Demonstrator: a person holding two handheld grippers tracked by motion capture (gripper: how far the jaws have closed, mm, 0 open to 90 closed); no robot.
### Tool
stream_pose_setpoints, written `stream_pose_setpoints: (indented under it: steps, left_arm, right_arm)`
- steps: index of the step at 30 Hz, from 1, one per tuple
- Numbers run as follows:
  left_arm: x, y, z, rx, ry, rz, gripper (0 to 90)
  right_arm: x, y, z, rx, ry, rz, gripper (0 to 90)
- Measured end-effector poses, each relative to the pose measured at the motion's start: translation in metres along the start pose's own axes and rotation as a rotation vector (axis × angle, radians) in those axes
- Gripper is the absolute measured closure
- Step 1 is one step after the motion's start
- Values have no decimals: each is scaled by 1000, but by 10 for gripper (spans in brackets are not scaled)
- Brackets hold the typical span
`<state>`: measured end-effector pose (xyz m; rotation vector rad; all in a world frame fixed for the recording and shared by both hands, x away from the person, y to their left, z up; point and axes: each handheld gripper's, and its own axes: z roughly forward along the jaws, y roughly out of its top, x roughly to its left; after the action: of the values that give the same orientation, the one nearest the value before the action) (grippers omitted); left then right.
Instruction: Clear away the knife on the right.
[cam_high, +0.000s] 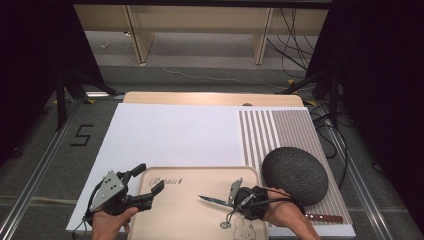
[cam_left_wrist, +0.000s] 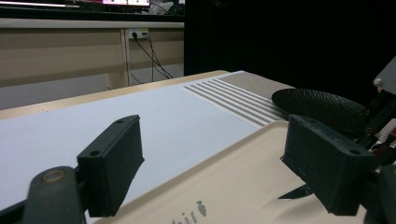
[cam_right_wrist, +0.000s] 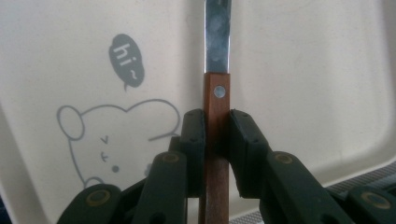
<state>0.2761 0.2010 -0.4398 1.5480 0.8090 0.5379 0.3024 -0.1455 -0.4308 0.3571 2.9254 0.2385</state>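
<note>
Right gripper (cam_right_wrist: 216, 135) clamps the knife (cam_right_wrist: 216, 100) handle, blade ahead; left gripper (cam_left_wrist: 212, 161) gapes empty

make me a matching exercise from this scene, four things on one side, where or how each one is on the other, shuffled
Things:
1. knife
2. left gripper
3. dark oval object
4. tray

Places or states:
A. lying on the striped mat
B. jaws open, astride the tray's far left corner
C. clamped by its wooden handle in the right gripper
D. beige, printed with a cartoon animal saying hi

Pairs: 1-C, 2-B, 3-A, 4-D
</note>
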Motion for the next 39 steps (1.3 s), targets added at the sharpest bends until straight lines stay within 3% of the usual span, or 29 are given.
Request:
stream_pose_setpoints:
  steps: [1, 2, 9, 14, 15, 28, 32, 34, 35, 39]
  left_arm:
    - [0, 0, 0, 0, 1, 0, 188]
    - [0, 0, 0, 0, 0, 0, 188]
    - [0, 0, 0, 0, 1, 1, 188]
    - [0, 0, 0, -1, 1, 2, 188]
    - [0, 0, 0, -1, 1, 1, 188]
    - [0, 0, 0, -2, 2, 3, 188]
    - [0, 0, 0, -2, 0, 3, 188]
    - [0, 0, -1, -4, 0, 2, 188]
    - [0, 0, 0, -4, 0, 2, 188]
    - [0, 1, 0, -3, 1, 3, 188]
  right_arm:
    - [-1, 0, 1, -4, 0, -25, 771]
    - [2, 0, 2, 10, 0, 0, 771]
    - [6, -1, 9, 13, 25, 21, 771]
    - [8, 0, 12, -4, 33, -11, 771]
    - [12, 2, 12, 6, 44, 19, 771]
    - [17, 3, 20, 15, 74, 22, 755]
    - [15, 2, 18, 1, 61, 44, 518]
    - [14, 2, 14, -21, 53, 76, 447]
    - [14, 2, 13, -45, 71, 101, 427]
    - [16, 4, 7, -99, 102, 96, 422]
